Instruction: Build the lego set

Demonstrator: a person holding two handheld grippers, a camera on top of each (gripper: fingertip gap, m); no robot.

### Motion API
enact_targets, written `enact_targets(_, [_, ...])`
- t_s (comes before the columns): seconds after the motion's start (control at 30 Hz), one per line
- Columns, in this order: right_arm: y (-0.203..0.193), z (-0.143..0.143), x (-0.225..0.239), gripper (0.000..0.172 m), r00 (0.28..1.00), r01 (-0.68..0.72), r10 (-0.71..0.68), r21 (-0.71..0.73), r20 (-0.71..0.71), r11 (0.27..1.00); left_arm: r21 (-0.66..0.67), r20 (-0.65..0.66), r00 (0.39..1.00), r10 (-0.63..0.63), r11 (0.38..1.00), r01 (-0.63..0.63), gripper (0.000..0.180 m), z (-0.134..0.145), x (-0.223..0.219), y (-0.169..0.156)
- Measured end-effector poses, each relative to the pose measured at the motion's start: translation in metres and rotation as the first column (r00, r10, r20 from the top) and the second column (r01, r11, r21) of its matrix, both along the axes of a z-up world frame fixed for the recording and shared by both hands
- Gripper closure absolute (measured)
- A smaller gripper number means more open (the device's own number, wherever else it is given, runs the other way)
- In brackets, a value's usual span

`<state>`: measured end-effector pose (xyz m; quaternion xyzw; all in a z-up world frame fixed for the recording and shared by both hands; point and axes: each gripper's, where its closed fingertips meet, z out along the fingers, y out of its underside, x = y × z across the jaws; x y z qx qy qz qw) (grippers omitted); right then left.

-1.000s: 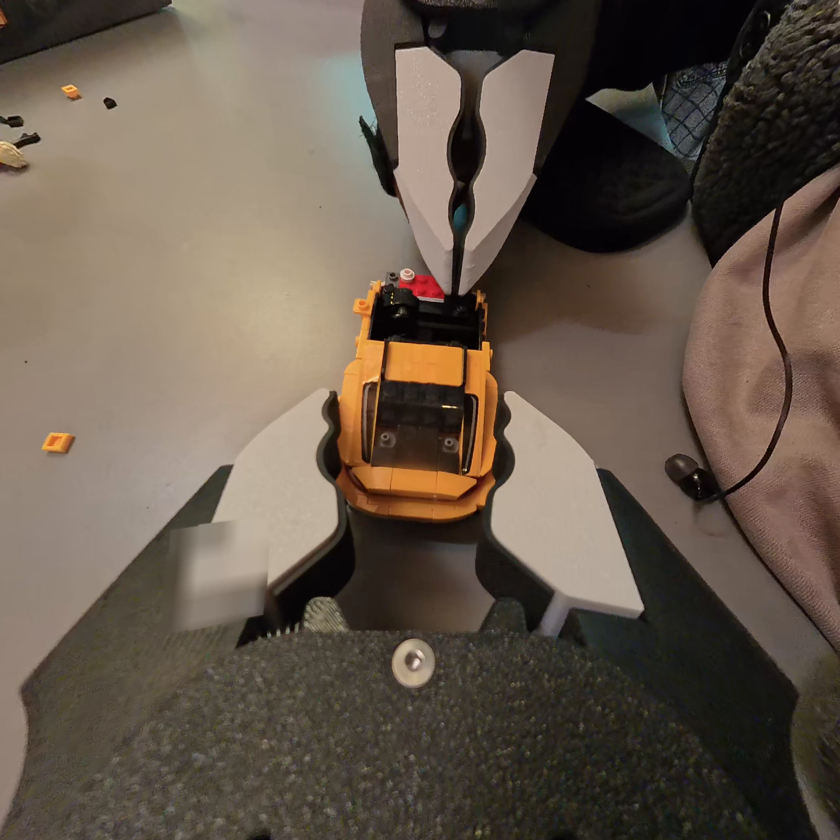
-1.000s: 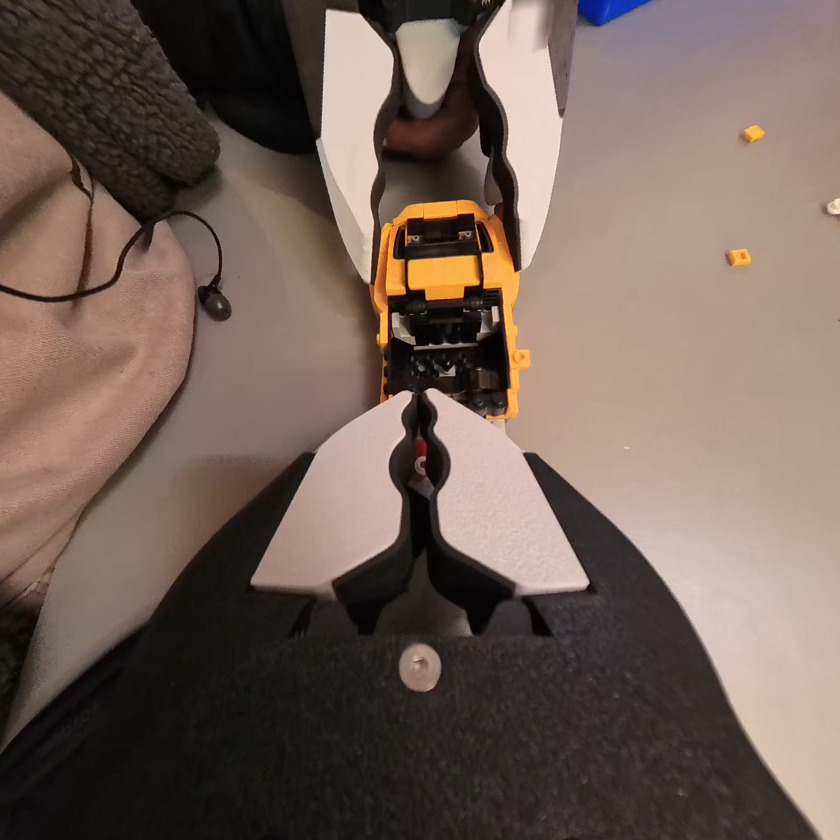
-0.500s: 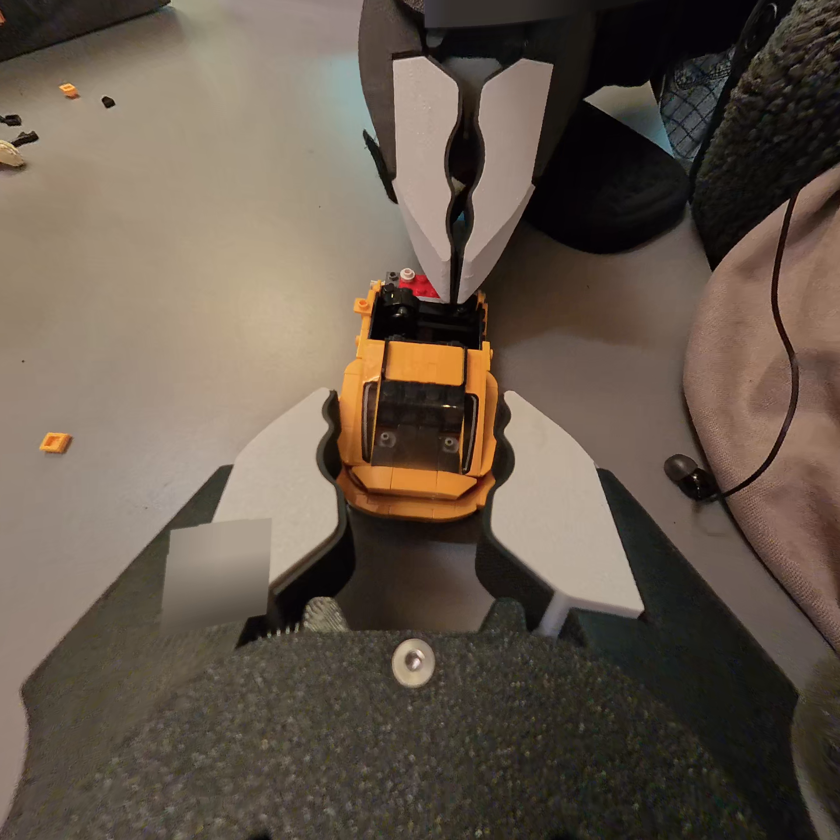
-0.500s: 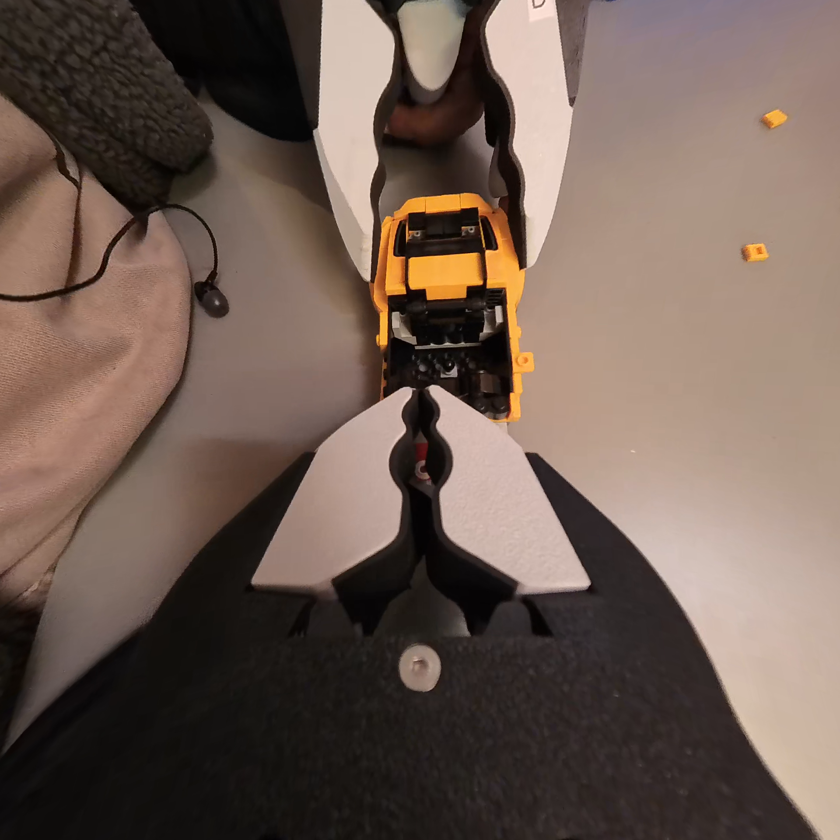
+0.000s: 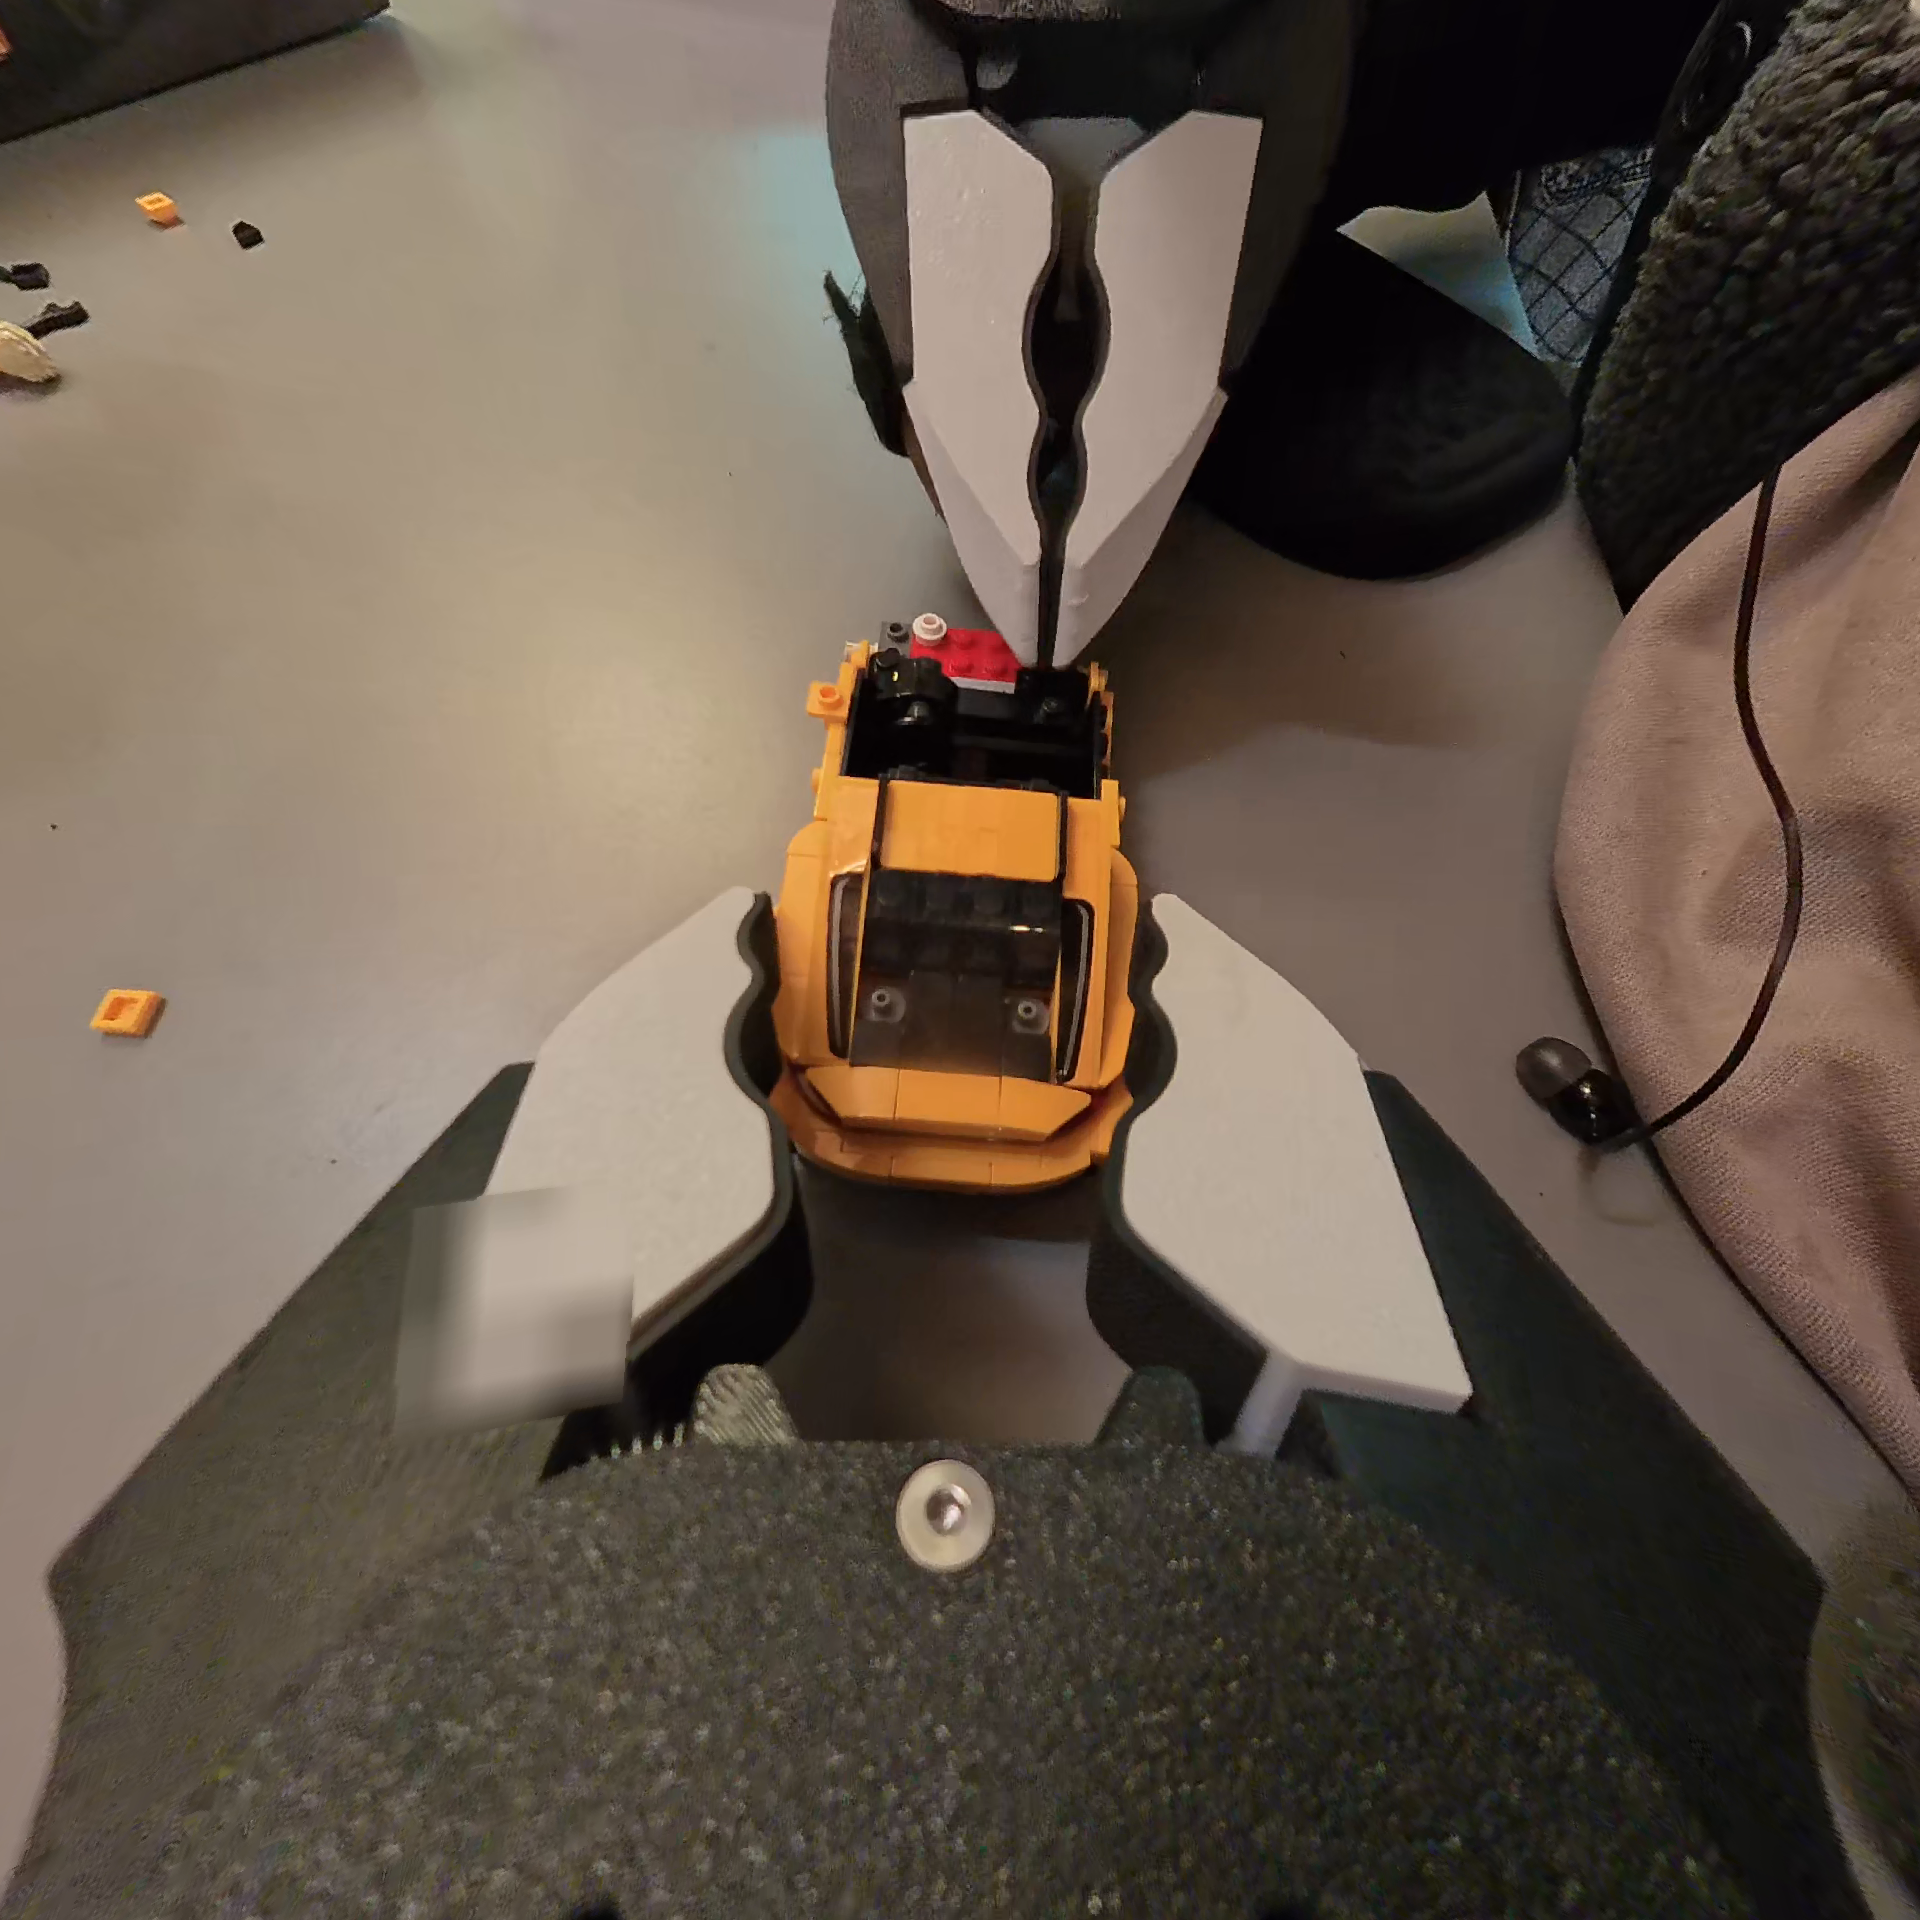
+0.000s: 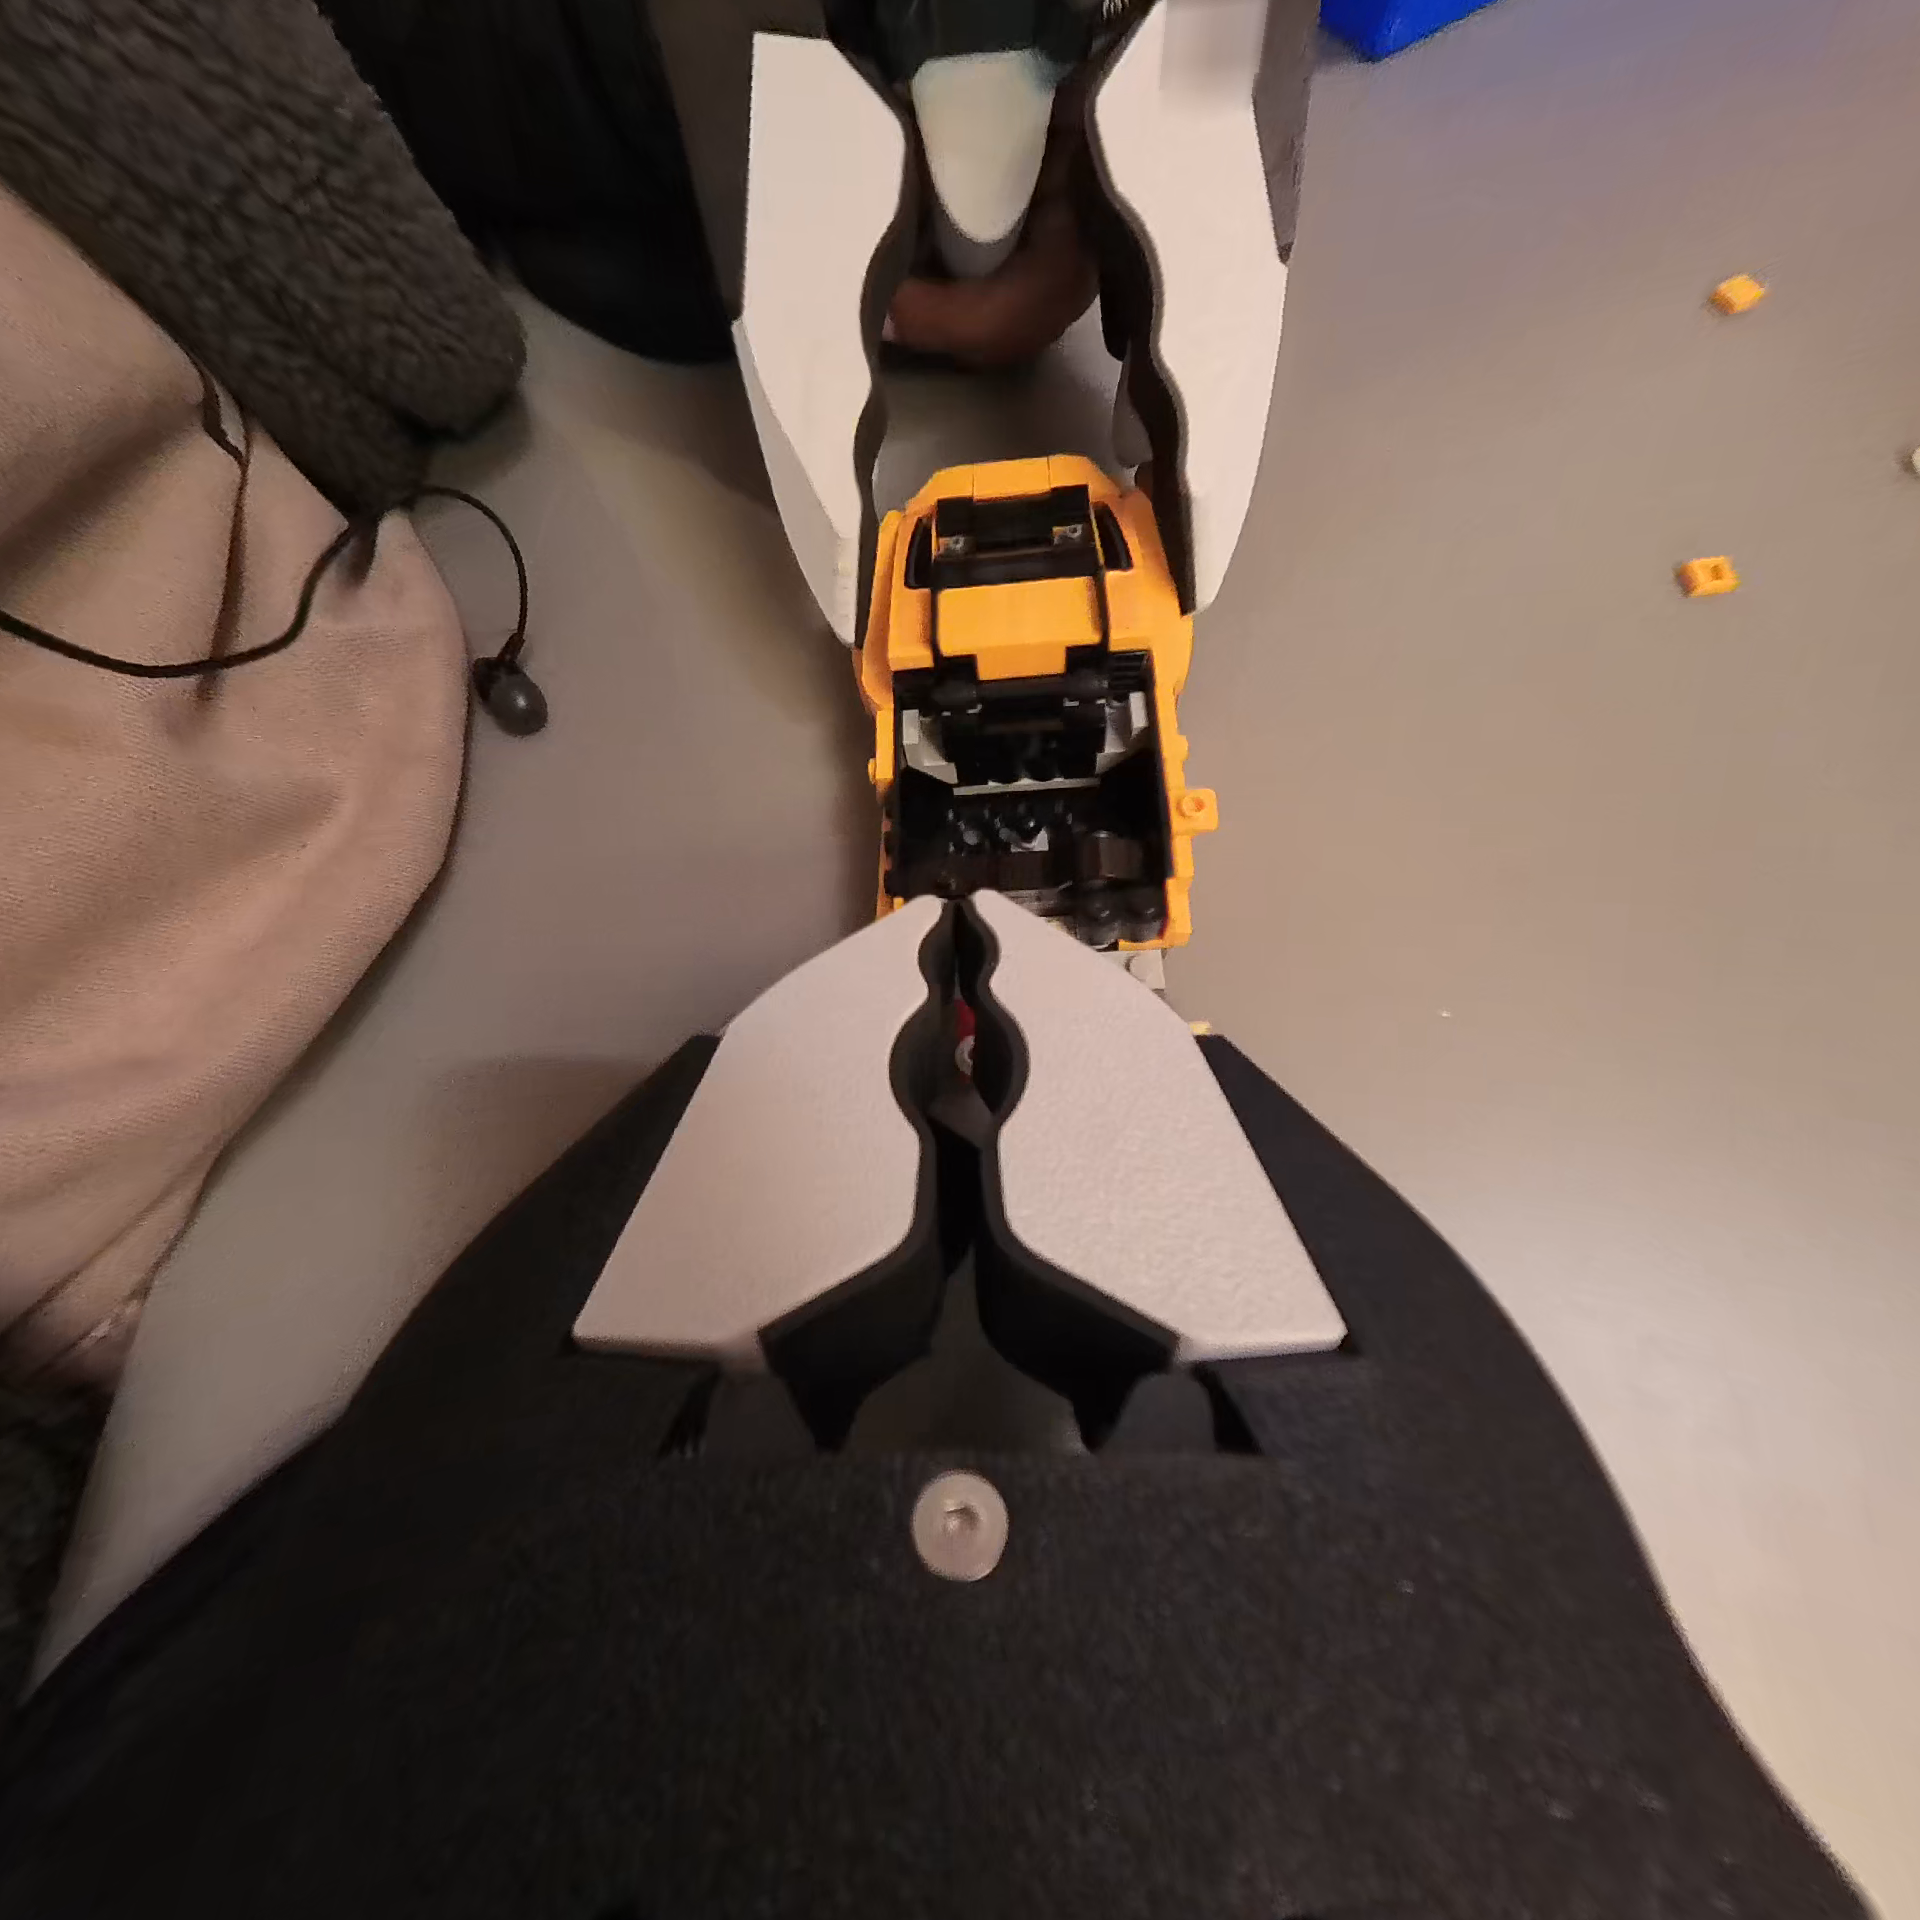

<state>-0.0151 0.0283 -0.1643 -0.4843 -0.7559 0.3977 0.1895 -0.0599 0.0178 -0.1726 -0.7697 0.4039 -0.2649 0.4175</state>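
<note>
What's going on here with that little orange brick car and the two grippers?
A person is working two handheld grippers on an orange brick-built toy car standing on a grey table. The left gripper clamps the car's sides near its windscreen end. The right gripper, its fingers shut, has its tips at the car's open, roofless end by a red brick. Loose small orange pieces lie nearby.

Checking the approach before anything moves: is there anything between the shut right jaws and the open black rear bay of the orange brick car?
Nothing visible: the right gripper tips already sit at the bay's edge on the orange brick car, beside its red brick.
</note>
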Motion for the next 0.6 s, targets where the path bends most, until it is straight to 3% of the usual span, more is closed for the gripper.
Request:
enact_targets(0.33, [0.001, -0.001, 0.002, 0.172, 0.999, -0.033, 0.031, 0.105, 0.021, 0.994, 0.0, 0.0, 1.0, -0.002, 1.0, 0.002, 0.115, 0.0, 0.0, 0.0])
enact_targets(0.5, [0.003, 0.009, 0.004, 0.172, 0.98, -0.201, 0.197, 0.242, 0.041, 0.949, 0.001, -0.005, 0.999, -0.043, 0.999, 0.043, 0.115, 0.0, 0.002, -0.002])
enact_targets(0.6, [-0.012, 0.009, 0.005, 0.172, 0.95, -0.308, 0.295, 0.154, 0.103, 0.939, -0.005, -0.006, 0.997, -0.074, 0.997, 0.074, 0.115, 0.0, 0.002, -0.003])
